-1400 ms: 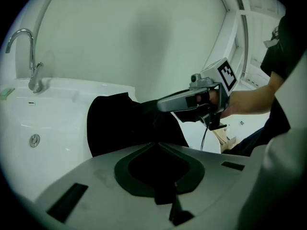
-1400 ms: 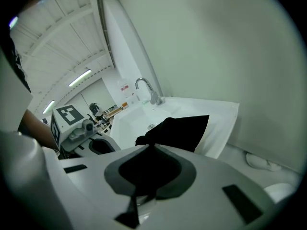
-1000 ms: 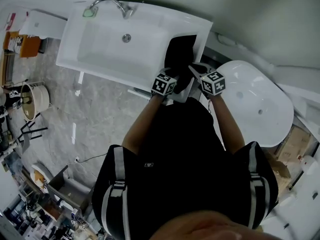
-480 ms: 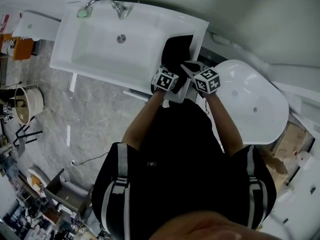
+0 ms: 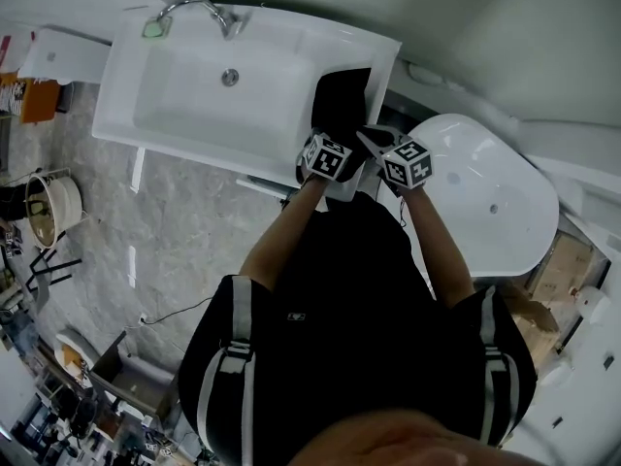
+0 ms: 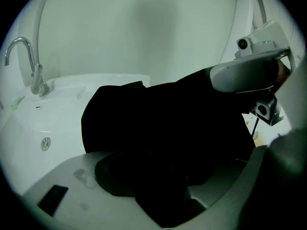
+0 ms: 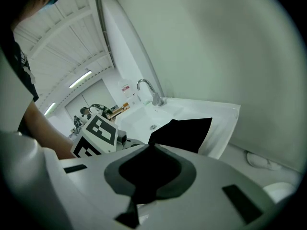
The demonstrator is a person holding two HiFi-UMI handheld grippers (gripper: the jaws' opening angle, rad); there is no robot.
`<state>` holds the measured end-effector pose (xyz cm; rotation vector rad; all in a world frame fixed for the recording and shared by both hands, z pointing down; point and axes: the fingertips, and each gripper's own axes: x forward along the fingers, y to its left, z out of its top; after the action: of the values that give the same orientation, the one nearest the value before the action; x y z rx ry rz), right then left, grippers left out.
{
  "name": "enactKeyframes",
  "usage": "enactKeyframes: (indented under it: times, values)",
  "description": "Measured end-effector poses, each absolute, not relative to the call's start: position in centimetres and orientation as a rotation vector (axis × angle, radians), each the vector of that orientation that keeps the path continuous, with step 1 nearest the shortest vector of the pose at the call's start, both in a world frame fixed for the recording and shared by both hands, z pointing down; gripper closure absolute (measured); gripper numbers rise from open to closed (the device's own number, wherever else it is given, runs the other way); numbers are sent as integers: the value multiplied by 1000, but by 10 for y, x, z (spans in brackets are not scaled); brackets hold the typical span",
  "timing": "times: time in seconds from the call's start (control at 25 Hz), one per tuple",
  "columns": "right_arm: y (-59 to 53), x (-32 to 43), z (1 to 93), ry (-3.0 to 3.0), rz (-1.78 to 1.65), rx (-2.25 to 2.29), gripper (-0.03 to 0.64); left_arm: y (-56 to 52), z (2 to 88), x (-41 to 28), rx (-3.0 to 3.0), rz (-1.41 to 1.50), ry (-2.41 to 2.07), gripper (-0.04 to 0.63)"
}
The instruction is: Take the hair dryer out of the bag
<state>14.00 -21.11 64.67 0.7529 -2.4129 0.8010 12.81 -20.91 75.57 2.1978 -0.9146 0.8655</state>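
A black bag (image 5: 344,100) lies on the right end of the white sink counter (image 5: 374,61). No hair dryer shows; the bag's dark inside hides its contents. My right gripper (image 5: 374,136) is shut on the bag's upper edge and lifts a fold of black cloth (image 7: 184,133). My left gripper (image 5: 340,142) sits at the bag's mouth. Its jaws are opening, and they stand wide apart with loose black fabric (image 6: 158,123) between them and not pressed. In the left gripper view, the right gripper (image 6: 225,78) pinches the bag's rim at the upper right.
The sink basin (image 5: 194,95) with a chrome faucet (image 5: 209,8) lies left of the bag. A white oval tub (image 5: 485,202) stands to the right. A wall runs behind both. A bucket (image 5: 44,207) and clutter sit on the grey floor at far left.
My left gripper has sunk a little toward the bag's mouth. The right gripper keeps its hold on the bag's edge and has not moved.
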Motion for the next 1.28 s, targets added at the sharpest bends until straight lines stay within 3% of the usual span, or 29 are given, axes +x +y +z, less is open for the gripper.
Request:
enactKeyframes:
  times: [0.44, 1.28]
  values:
    - [-203, 147, 656, -2396, 831, 736, 537, -212, 778, 131, 2096, 911, -973, 379]
    - [-225, 178, 658, -2338, 827, 949, 541, -218, 766, 134, 2029, 480, -708, 380]
